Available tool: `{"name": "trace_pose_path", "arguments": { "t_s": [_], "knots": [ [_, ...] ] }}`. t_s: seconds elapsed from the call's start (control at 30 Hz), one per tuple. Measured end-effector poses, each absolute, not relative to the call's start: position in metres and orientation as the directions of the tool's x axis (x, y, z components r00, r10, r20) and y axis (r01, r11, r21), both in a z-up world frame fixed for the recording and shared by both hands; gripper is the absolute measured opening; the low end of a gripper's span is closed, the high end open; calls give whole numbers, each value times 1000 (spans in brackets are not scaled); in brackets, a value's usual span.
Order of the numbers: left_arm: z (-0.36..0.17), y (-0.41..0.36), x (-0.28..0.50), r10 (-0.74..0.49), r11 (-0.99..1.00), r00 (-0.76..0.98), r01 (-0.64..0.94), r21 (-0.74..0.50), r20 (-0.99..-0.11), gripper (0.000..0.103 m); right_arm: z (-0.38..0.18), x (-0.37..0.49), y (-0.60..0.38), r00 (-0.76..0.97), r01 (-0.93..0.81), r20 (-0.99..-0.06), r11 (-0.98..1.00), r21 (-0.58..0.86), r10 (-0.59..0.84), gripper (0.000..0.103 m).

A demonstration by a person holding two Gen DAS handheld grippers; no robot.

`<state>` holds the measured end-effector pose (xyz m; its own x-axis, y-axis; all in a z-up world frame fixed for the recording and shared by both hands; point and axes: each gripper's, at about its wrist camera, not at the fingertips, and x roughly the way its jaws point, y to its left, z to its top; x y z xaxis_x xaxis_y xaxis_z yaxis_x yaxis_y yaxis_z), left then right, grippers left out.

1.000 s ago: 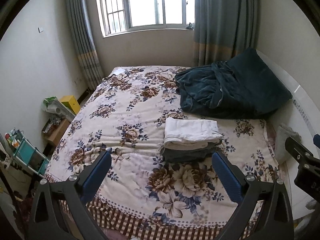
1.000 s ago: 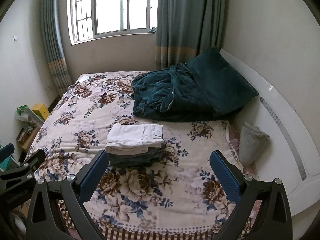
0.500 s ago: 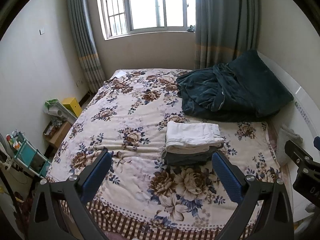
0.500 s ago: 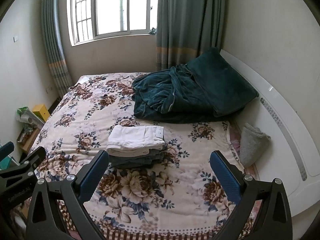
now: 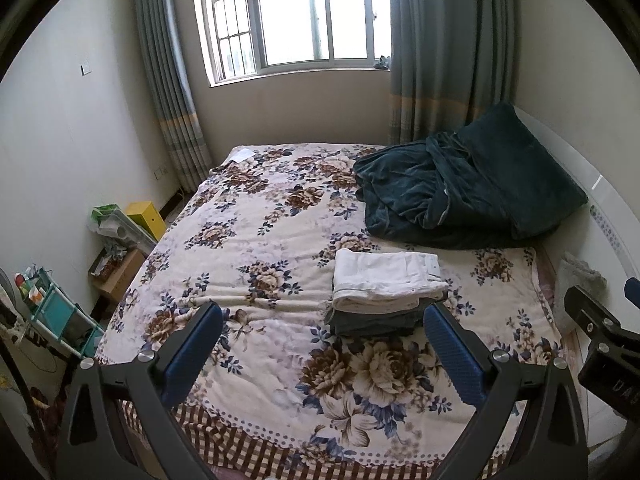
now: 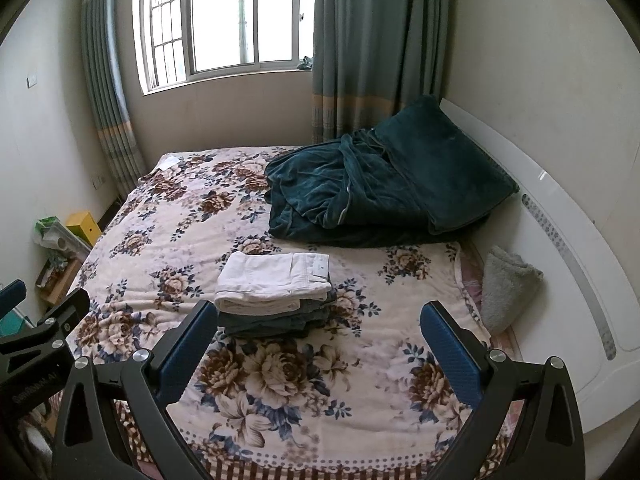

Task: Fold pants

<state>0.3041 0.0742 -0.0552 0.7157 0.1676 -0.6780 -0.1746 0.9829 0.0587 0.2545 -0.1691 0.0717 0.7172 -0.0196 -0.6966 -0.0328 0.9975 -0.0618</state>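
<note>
Floral bedspread [image 5: 280, 248] covers a bed beneath a barred window [image 5: 296, 20], and folded white pants [image 5: 384, 280] sit on a stack of darker folded pants [image 5: 372, 322] near its foot edge, with bare spread on every side. Beyond the stack toward the headboard [image 6: 560, 216] lies a crumpled teal blanket [image 6: 360, 196]. Left gripper [image 5: 322, 354] and right gripper [image 6: 320, 350] both hover spread wide, holding nothing, above the checked hem. Lettering on the gripper bodies is unreadable.
</note>
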Motion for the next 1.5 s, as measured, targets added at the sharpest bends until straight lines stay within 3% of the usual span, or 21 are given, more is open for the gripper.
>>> {"name": "trace_pose_path", "arguments": {
  "t_s": [1.5],
  "knots": [
    [-36,71,295,171,982,743,-179,55,-647,103,78,242,-163,734,-10,-678,999,-46,-24,103]
  ]
}}
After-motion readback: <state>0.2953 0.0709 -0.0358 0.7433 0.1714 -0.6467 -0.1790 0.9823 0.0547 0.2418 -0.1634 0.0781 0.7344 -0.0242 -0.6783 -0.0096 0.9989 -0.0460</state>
